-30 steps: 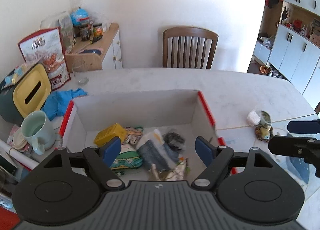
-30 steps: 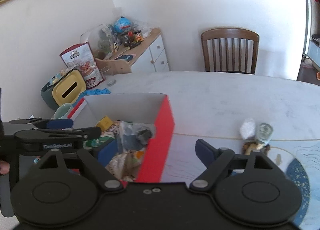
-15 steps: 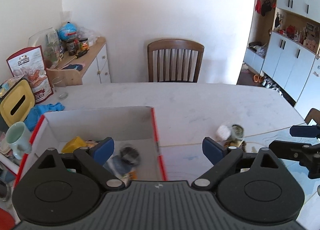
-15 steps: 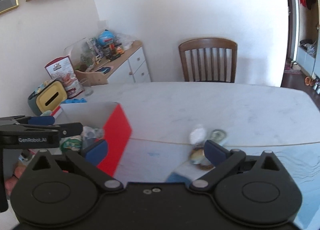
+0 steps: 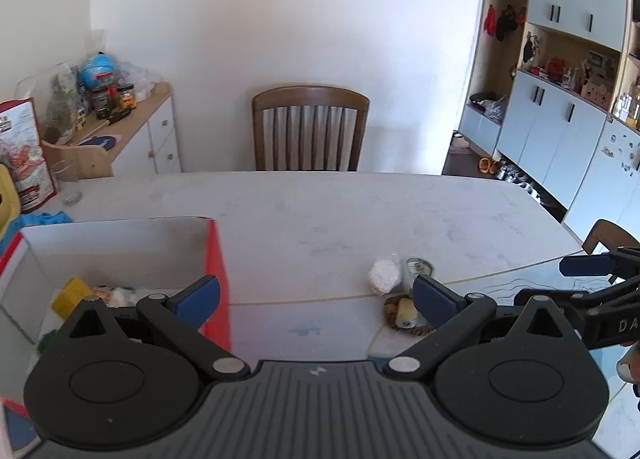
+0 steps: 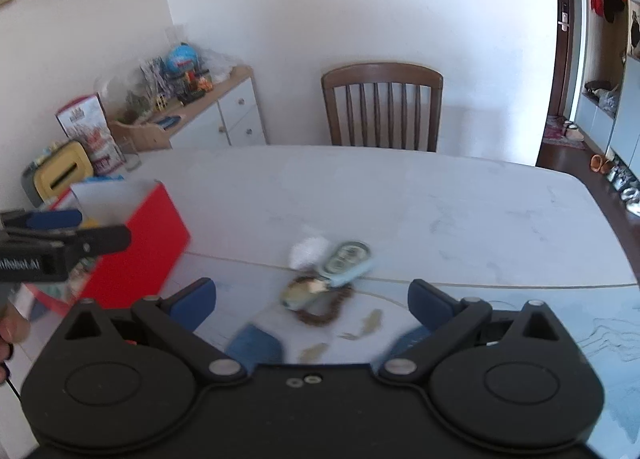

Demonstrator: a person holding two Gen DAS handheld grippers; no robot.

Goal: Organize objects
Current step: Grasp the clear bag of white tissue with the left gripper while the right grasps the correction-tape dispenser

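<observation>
A red and white box [image 5: 214,259] stands on the table's left with several small items inside. To its right lies a small heap: a white crumpled ball [image 5: 384,275], a small round tin [image 5: 418,267] and a brown bead bracelet [image 5: 404,315] around a yellow piece. My left gripper [image 5: 316,293] hovers between box and heap, its jaws opening with nothing between them. My right gripper [image 6: 312,299] is open just short of the same heap, where the tin [image 6: 348,261] and bracelet [image 6: 320,313] look blurred. Nothing is held.
A wooden chair [image 5: 310,127] stands behind the white table [image 5: 340,211]. A sideboard [image 5: 132,127] with jars, a snack bag [image 6: 88,131], a yellow tissue box [image 6: 60,175] and a glass [image 5: 66,175] crowd the left. Cupboards [image 5: 560,119] line the right.
Both grippers have swung right, from over the box toward the small heap on the table. Both pairs of jaws have widened.
</observation>
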